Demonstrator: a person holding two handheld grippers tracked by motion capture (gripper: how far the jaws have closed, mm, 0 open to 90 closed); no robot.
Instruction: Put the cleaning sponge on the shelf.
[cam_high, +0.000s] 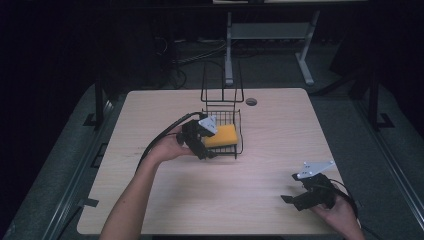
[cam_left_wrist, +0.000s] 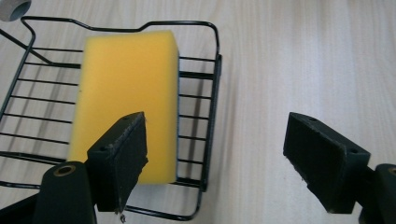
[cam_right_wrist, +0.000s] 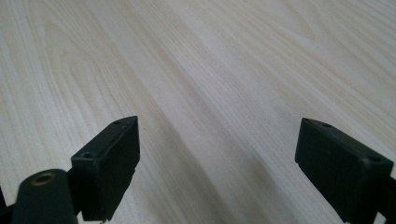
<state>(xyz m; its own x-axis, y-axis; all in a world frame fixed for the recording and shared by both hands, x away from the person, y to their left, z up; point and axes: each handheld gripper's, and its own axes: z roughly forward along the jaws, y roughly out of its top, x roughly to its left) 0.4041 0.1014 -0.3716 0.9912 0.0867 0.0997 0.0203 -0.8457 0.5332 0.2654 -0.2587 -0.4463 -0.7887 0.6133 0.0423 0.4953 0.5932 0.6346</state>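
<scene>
A yellow sponge (cam_high: 222, 135) (cam_left_wrist: 126, 98) lies flat inside a black wire basket (cam_high: 239, 131) (cam_left_wrist: 211, 107) near the middle of the table. My left gripper (cam_high: 206, 152) (cam_left_wrist: 219, 154) hovers at the basket's front left corner, open, one jaw over the sponge's near end and the other over bare table beside the basket. Nothing sits between its jaws. My right gripper (cam_high: 292, 201) (cam_right_wrist: 219, 163) is at the table's front right, held low over bare wood, open and holding nothing.
The basket has a tall wire handle frame (cam_high: 222, 85) rising at its far side. A round cable hole (cam_high: 251, 101) sits in the light wooden table (cam_high: 280, 150) behind it. A desk frame (cam_high: 270, 40) stands on the dark floor beyond.
</scene>
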